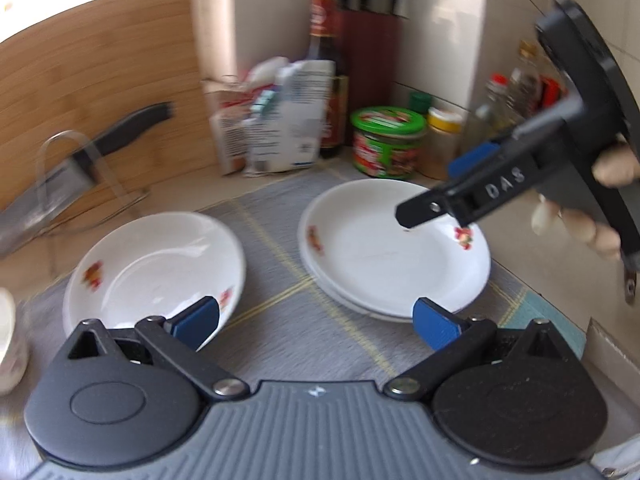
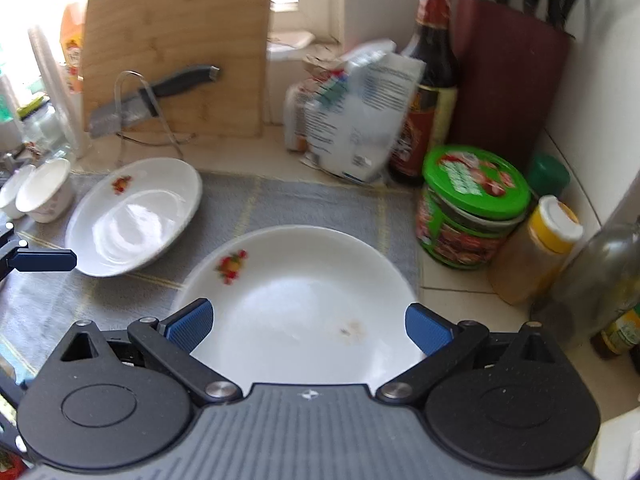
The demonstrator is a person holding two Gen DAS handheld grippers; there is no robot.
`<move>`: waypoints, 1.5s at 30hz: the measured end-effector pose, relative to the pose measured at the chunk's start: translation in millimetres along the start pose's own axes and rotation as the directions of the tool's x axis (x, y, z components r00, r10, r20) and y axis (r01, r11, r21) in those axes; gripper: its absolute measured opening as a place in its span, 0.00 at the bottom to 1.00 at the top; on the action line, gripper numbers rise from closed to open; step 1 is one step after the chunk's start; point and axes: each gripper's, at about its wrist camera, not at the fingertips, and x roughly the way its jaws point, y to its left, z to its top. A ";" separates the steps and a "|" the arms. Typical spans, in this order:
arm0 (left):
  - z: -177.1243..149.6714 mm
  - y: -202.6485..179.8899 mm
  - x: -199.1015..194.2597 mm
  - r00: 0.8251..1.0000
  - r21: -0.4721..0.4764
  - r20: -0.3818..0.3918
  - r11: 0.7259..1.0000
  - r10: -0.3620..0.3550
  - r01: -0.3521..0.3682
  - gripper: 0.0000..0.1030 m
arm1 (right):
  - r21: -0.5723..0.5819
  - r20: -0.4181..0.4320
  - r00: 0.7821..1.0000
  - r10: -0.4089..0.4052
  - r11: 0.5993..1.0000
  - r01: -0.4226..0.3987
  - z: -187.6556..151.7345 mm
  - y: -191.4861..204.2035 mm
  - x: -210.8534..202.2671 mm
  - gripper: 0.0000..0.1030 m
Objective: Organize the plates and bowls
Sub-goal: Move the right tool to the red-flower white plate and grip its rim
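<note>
Surface: kitchen surface (image 2: 452,292) carried a grey mat (image 2: 280,204).
Plates: stacked plates (image 2: 304,300) right, lone plate (image 2: 132,216) left.
Grippers: left gripper (image 1: 316,322) and right gripper (image 2: 308,326) both gaped, empty.
Handling: glazed, slippery, breakable; rim best.

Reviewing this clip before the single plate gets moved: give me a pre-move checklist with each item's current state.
1. Left gripper open: ok.
2. Right gripper open, holding nothing: ok.
3. Single plate flat on the grey mat, nothing on it: ok.
4. Plate stack clear for another plate: not ok, right gripper hangs over it.
5. Stack count: two rims show; more, cannot tell.
6. Small cups clear of the single plate: ok.
</note>
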 end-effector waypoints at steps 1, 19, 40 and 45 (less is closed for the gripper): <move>-3.5 4.7 -4.7 1.000 -0.019 0.004 1.000 0.012 -0.012 0.99 | 0.001 0.010 1.000 0.011 1.000 -0.011 -0.7 5.3 -1.0 1.00; -77.3 90.8 -61.8 0.991 -0.073 0.026 0.989 0.134 -0.132 0.99 | 0.003 0.013 0.999 0.030 1.000 -0.030 -10.2 134.7 5.5 1.00; -81.7 108.3 -1.9 0.984 -0.102 -0.062 0.980 0.168 -0.173 0.99 | -0.076 -0.069 0.992 0.106 0.991 -0.111 29.9 160.2 46.8 1.00; -77.9 107.9 15.5 0.980 -0.105 -0.075 0.976 0.183 -0.190 0.99 | -0.099 -0.106 0.984 0.141 0.984 -0.152 43.4 154.5 73.5 1.00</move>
